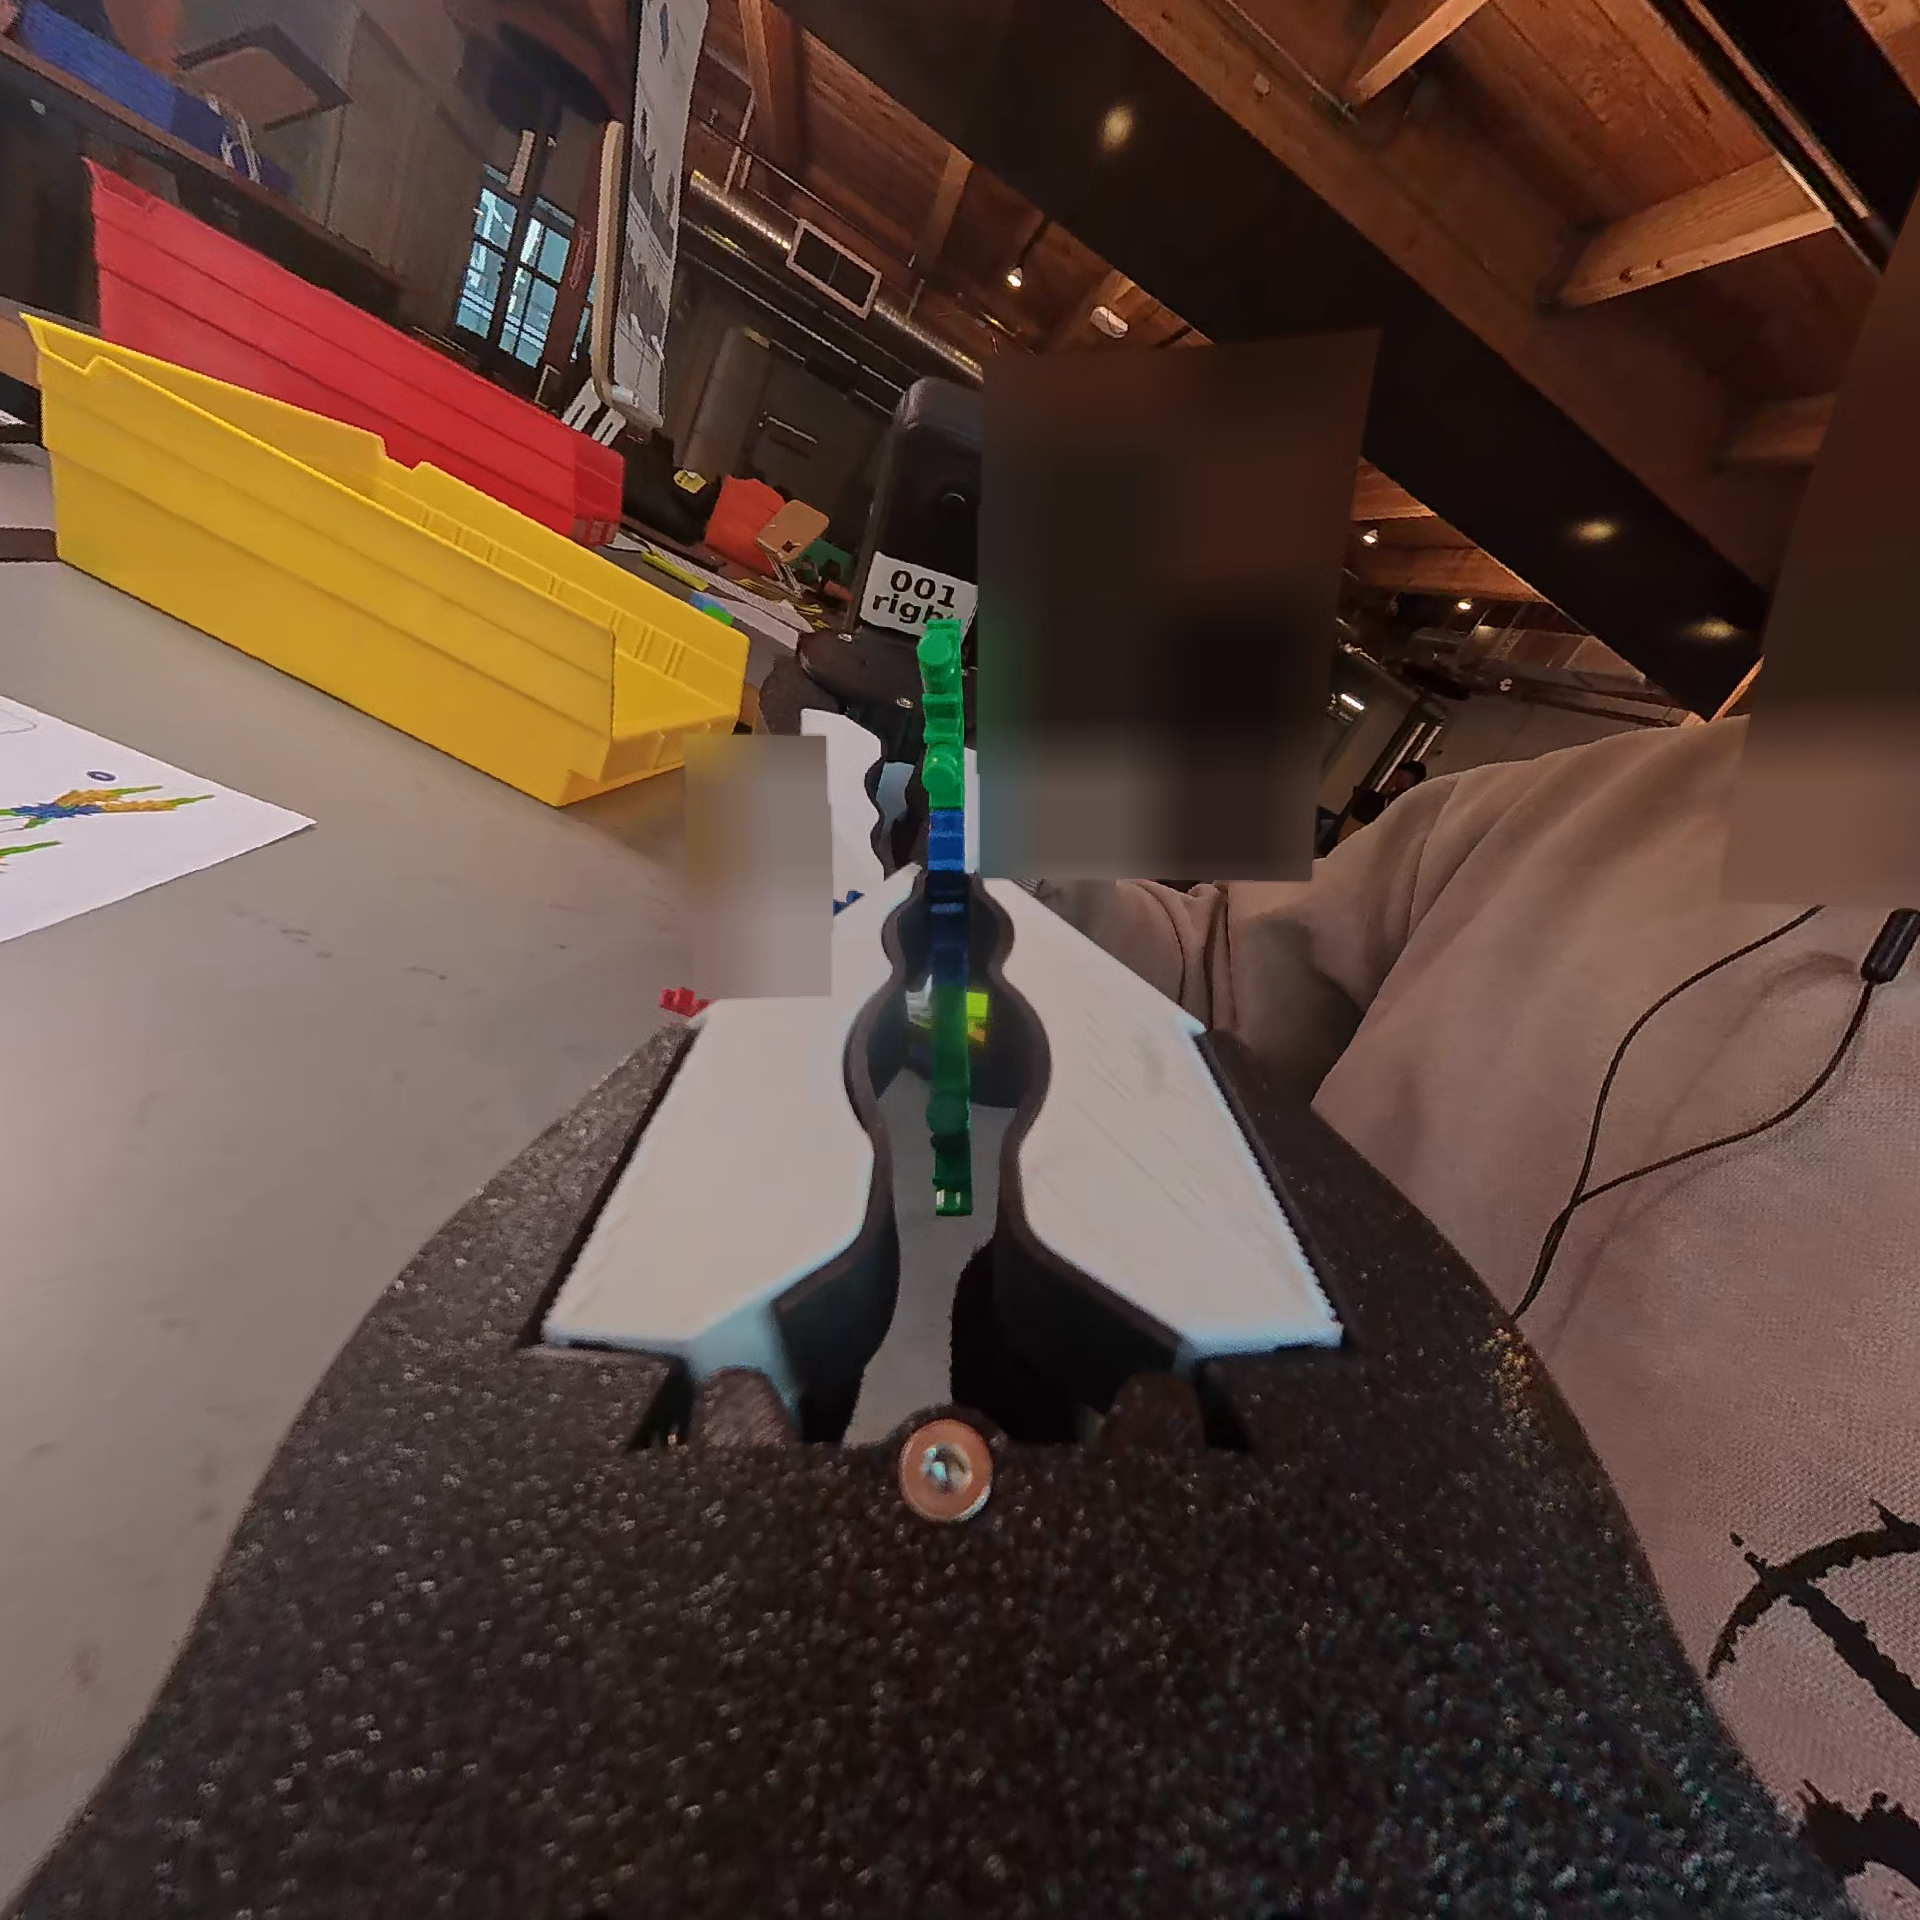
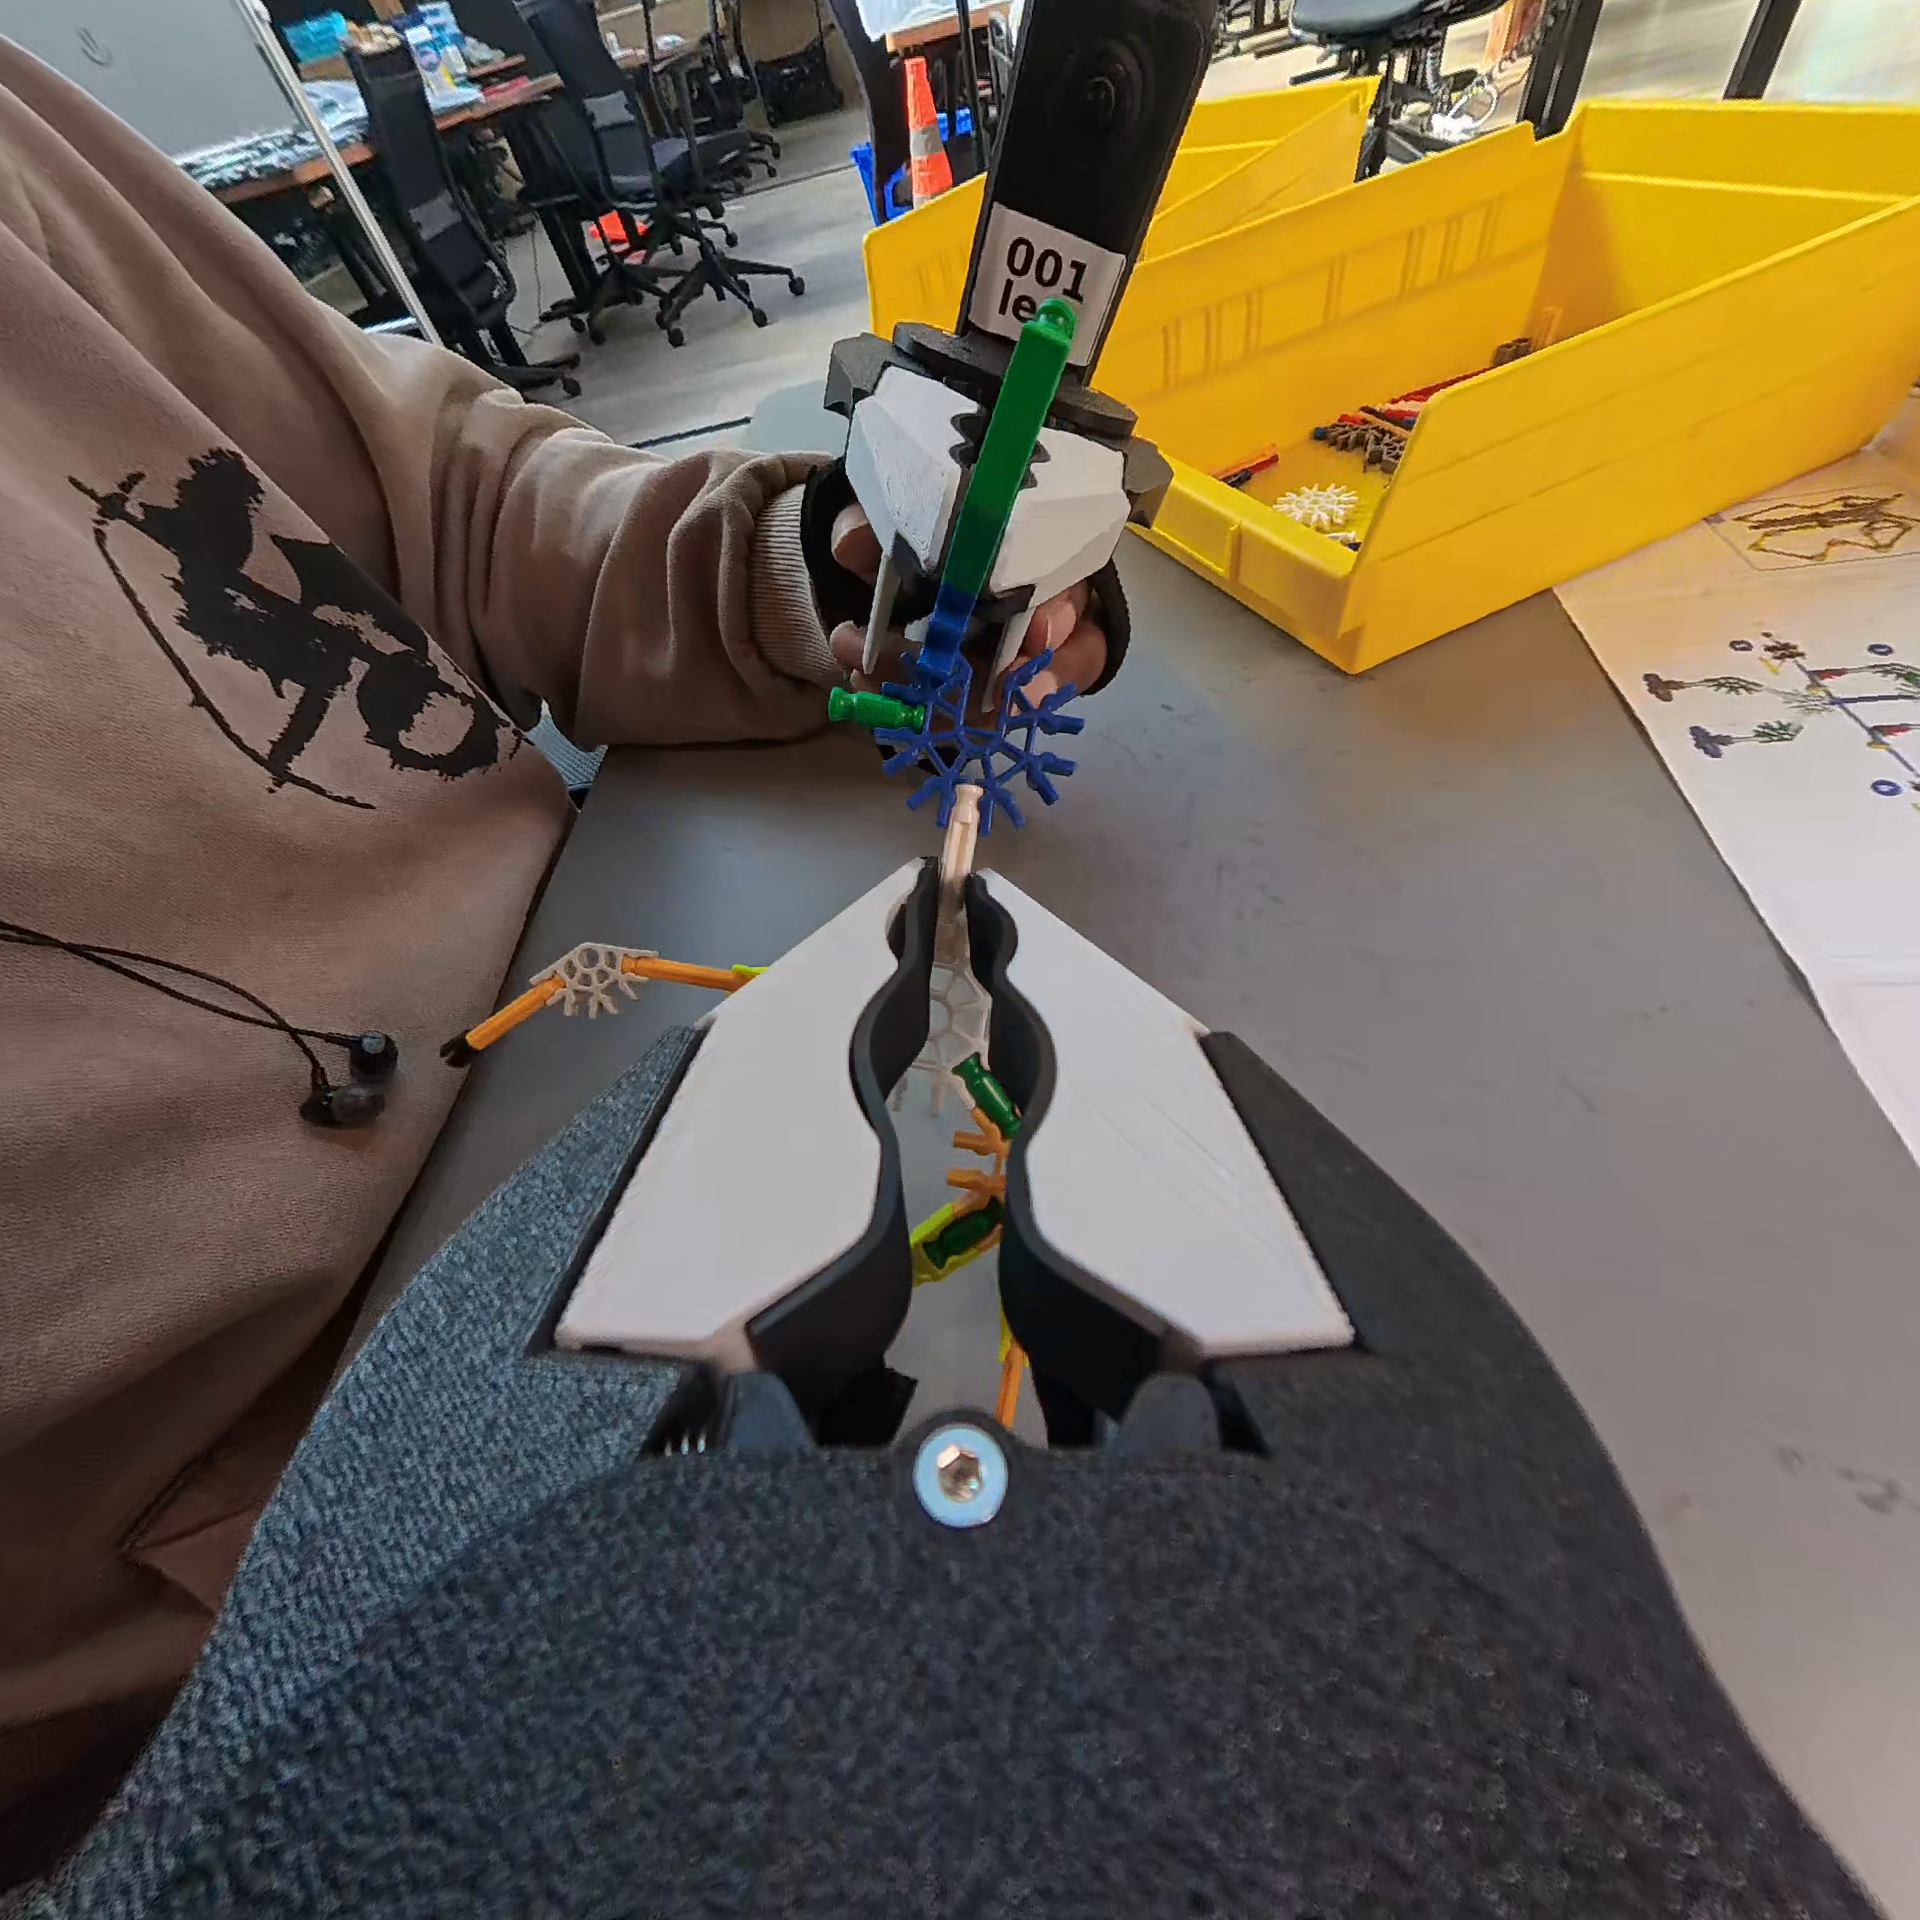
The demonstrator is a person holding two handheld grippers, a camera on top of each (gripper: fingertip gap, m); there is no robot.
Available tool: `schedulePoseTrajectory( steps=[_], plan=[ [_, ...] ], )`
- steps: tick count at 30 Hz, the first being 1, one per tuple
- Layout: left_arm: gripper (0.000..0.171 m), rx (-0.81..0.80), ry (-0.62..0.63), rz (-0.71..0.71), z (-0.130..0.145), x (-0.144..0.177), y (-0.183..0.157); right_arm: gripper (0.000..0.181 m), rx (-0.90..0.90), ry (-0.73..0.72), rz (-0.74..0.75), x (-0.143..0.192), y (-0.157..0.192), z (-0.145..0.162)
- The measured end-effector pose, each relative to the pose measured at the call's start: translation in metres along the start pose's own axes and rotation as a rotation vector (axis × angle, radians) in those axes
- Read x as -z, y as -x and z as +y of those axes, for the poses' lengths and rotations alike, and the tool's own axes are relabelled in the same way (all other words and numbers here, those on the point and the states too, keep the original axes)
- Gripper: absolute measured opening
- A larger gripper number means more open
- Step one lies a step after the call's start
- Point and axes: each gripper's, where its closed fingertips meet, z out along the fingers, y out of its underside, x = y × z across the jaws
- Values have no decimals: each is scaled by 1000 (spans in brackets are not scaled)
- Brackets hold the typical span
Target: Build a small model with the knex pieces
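Construction-toy pieces join the two grippers over a grey table (image 2: pixel 1351 935). In the right wrist view, the right gripper (image 2: pixel 948 883) sits at centre frame with its jaws drawn nearly together, pinching a white rod (image 2: pixel 961 831) at the tips. That rod runs up into a blue snowflake connector (image 2: pixel 977 738), which hangs clear of the tabletop. A short green rod (image 2: pixel 878 710) sticks out from the connector's left side, and a long green rod (image 2: pixel 1013 447) rises from it toward the upper middle of the frame.

The left gripper (image 2: pixel 971 623) faces the camera from beyond the connector, and a hand (image 2: pixel 862 551) in a tan sleeve holds it. Its jaws close on the lower part of the long green rod, just above the connector. In the left wrist view the same gripper (image 1: pixel 945 883) shows jaws almost touching, with the rod and connector (image 1: pixel 943 935) edge-on between them, standing upright at centre frame.

Between the right gripper's fingers, farther back, lie more pieces: a white connector (image 2: pixel 961 1029), orange spokes and small green rods, partly hidden by the black pads. A white connector with orange rods (image 2: pixel 592 982) pokes out at left centre, by the table edge.

A yellow bin (image 2: pixel 1455 499) stands at upper right with loose pieces inside; a printed sheet (image 2: pixel 1787 727) lies at the right edge. In the left wrist view a red bin (image 1: pixel 312 343) stands behind a yellow one (image 1: pixel 364 582) at upper left. Earbuds (image 2: pixel 348 1081) on a thin black cord dangle on the person's tan sweatshirt at left.
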Motion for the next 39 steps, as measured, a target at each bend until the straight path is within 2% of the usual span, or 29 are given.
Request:
schedulePoseTrajectory(
  steps=[7, 11, 13, 19, 29, 32, 39],
  plan=[
    [5, -73, -12, -46, -4, 1, 2, 3, -26, -6, 21, -1, -2, -3],
    [5, -47, -75, -17, -17, 9, -1, 4, 23, 22, 26, 0, 0, 1],
    [5, -74, -33, -48, -12, 10, 3, 4, 29, 12, -3, 0, 6, -1],
    [5, -99, 21, -17, -1, 1, -4, 4, 17, 29, 12, -3, 5, 1],
    [6, -205, 130, -131, 9, -6, 2, 4, 9, 34, -12, -5, 7, 5],
    [12, -212, 151, -143, 7, -4, 1, 4, 8, -21, -55, -7, 11, -1],
    [14, -179, 94, -142, -15, -10, -7, 3, -27, -162, -96, -6, 13, -18]
  ],
)
